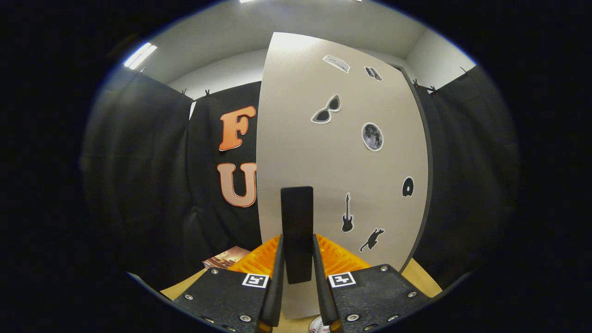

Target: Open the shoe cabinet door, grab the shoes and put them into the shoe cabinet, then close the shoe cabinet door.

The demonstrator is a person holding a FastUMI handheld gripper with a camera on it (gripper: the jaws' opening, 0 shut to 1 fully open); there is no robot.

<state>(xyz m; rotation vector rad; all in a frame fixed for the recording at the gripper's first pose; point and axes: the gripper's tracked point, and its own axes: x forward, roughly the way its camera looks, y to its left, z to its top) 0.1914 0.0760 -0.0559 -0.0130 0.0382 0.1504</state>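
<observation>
Beige cabinet door [342, 171] upright (stickered), black handle [297, 231] between fingers [276, 286].

**Handle held between the fingers, door panel directly ahead**

The gripper [297, 277] was seen closed on the upright handle [297, 231], with one finger pressed against each side of it. The cabinet door [300, 152] was set immediately behind the handle and rose well above the fingers. Stickers [372, 136] were placed on the door to the right of the handle. Left of the door, and further back, the booth wall [152, 175] was hung. A booklet [226, 257] was laid low down to the left of the fingers, below the wall.
</observation>
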